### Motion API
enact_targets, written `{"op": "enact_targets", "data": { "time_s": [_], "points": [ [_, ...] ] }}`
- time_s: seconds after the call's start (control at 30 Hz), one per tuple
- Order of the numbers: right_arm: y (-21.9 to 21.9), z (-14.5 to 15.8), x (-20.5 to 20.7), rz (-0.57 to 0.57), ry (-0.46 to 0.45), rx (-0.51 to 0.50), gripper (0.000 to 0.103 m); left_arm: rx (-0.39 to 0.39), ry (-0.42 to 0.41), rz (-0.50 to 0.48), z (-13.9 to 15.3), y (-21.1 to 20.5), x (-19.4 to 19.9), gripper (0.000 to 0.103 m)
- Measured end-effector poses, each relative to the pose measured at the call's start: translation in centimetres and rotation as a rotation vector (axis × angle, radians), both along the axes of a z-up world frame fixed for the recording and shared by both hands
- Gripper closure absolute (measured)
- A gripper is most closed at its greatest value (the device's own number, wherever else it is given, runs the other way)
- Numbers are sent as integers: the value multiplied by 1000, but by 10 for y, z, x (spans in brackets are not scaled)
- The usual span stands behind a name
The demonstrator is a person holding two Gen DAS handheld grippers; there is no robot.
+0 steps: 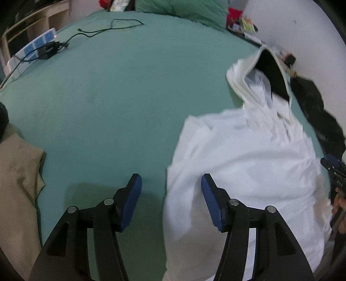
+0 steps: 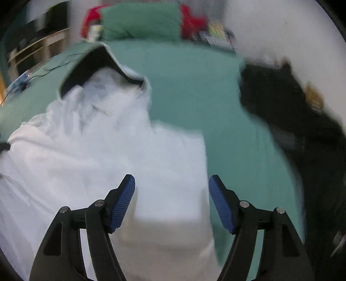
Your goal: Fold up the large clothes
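A white hooded garment (image 1: 248, 164) lies on the green bed sheet (image 1: 121, 93), its dark-lined hood (image 1: 271, 73) pointing away. My left gripper (image 1: 171, 180) is open and empty, hovering over the garment's left edge. In the right wrist view the same garment (image 2: 90, 155) fills the left and middle, hood (image 2: 95, 67) at the far end. My right gripper (image 2: 172, 181) is open and empty above the garment's right edge. The right gripper also shows at the right rim of the left wrist view (image 1: 334, 170).
A tan cloth (image 1: 17, 183) lies at the left. A black garment (image 2: 302, 129) is piled at the right by the white wall. A black cable (image 1: 95, 32) and charger lie far left. A green pillow (image 2: 140, 19) and clutter sit at the headboard.
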State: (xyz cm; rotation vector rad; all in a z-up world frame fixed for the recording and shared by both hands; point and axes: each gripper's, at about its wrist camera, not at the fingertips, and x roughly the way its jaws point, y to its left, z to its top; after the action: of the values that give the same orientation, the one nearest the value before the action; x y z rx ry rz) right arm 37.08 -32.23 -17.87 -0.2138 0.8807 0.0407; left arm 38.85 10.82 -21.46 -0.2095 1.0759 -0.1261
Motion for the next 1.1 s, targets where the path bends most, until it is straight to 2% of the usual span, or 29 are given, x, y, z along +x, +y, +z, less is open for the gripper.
{"op": "enact_targets", "data": {
  "time_s": [0.1, 0.23, 0.33, 0.4, 0.43, 0.47, 0.5, 0.53, 0.6, 0.77, 0.83, 0.97, 1.07, 1.1],
  "points": [
    [35, 13, 32, 126, -66, -72, 32, -57, -32, 25, 9, 9, 4, 43],
    [74, 9, 92, 230, -152, -171, 32, -23, -75, 31, 20, 11, 4, 43],
    [92, 6, 135, 284, -176, -176, 35, -13, -84, 37, 24, 13, 5, 43],
    [104, 2, 155, 331, -195, -212, 52, -3, -88, 36, 25, 13, 7, 43],
    [111, -5, 164, 361, -200, -263, 65, 7, -90, 34, 25, 14, 7, 43],
    [115, -12, 169, 381, -200, -304, 83, 17, -98, 29, 25, 13, 6, 43],
    [116, -19, 174, 411, -171, -299, 98, 23, -104, 22, 24, 13, 4, 43],
    [111, -23, 175, 431, -140, -283, 100, 30, -106, 14, 23, 10, 3, 43],
    [106, -25, 162, 479, -144, -284, 100, 32, -97, 3, 21, 7, 3, 43],
    [89, -41, 88, 666, -211, -489, 100, -21, -96, 4, 28, -7, 14, 43],
    [80, -49, 67, 715, -207, -519, 100, -50, -119, 9, 36, -17, 27, 43],
    [64, -56, 53, 730, -209, -492, 100, -116, -193, -49, 58, -57, 72, 43],
    [56, -56, 54, 715, -213, -424, 99, -202, -182, -112, 63, -87, 116, 43],
    [58, -54, 60, 715, -209, -412, 99, -206, -175, -131, 62, -96, 129, 42]
  ]
}}
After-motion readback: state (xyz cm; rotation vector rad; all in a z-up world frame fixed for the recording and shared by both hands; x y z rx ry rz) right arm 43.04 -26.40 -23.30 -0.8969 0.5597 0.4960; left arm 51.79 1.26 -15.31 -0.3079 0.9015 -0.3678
